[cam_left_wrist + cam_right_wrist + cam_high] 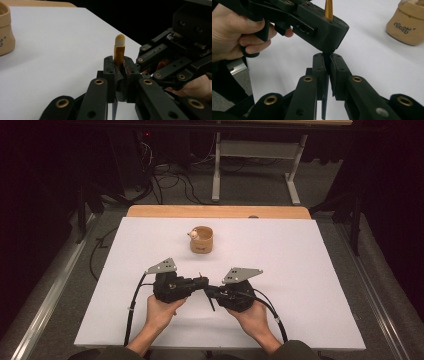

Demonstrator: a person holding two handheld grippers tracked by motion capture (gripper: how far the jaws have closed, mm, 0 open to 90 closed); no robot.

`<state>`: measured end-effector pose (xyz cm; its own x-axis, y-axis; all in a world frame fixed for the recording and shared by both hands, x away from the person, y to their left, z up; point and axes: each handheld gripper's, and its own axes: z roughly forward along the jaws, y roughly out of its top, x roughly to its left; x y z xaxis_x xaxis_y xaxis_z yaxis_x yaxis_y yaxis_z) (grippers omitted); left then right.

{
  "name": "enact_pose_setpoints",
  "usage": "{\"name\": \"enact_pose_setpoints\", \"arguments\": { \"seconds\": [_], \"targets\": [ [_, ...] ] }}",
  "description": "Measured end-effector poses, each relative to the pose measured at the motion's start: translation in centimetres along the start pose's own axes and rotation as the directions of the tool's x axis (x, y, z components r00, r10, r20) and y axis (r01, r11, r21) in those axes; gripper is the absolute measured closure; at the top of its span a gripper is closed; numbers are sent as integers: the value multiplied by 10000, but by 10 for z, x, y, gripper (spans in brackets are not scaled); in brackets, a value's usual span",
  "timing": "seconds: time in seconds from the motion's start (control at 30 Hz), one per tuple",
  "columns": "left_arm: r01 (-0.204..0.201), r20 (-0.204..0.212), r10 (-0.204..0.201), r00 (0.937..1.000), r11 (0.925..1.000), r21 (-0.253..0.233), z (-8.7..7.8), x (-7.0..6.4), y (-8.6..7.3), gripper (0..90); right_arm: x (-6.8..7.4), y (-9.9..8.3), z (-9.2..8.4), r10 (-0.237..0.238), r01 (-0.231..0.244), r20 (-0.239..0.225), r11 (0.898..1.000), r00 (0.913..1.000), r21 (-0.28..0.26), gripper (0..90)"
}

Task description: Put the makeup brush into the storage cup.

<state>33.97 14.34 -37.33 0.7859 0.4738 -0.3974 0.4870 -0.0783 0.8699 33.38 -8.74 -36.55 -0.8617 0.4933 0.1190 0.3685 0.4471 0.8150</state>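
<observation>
Gripping one brush (pixel 119 50) with both grippers, left (pixel 119 68) on its ferrule, right (pixel 326 65) on its handle, needs steady, aligned hands before carrying it to the cup (pixel 201 239).

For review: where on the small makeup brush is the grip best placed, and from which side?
On the gold ferrule of the brush, as the left gripper does: jaws from both flat sides, bristles clear above. The right gripper clamps the dark handle farther down, probably a firm two-point hold.
</observation>
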Motion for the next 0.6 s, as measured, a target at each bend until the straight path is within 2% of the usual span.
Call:
{"name": "enact_pose_setpoints", "arguments": {
  "seconds": [0.17, 0.3, 0.37, 0.5, 0.6],
  "targets": [
    [-94, -155, 95, 9998, 9999, 73, -2, 0, 1, 838, 0, 0, 0, -17, 17, -30, 10000, 10000, -95, 832],
    [-172, -296, 175, 9994, 9998, 117, -3, 1, 1, 839, -1, 0, -2, 201, -207, -205, 9994, 9996, -276, 737],
    [-185, -337, 188, 9993, 9998, 78, -5, 1, 2, 838, 0, 1, -4, 118, -125, -181, 9990, 9998, -419, 675],
    [-149, -393, 148, 9991, 9999, -8, -7, 3, 3, 838, -4, 0, -6, 347, -348, -25, 9983, 9994, -466, 583],
    [-382, -491, 384, 9981, 9993, 55, -7, 2, 4, 838, -8, -2, -9, 485, -479, 93, 9973, 9988, -564, 535]
  ]
}}
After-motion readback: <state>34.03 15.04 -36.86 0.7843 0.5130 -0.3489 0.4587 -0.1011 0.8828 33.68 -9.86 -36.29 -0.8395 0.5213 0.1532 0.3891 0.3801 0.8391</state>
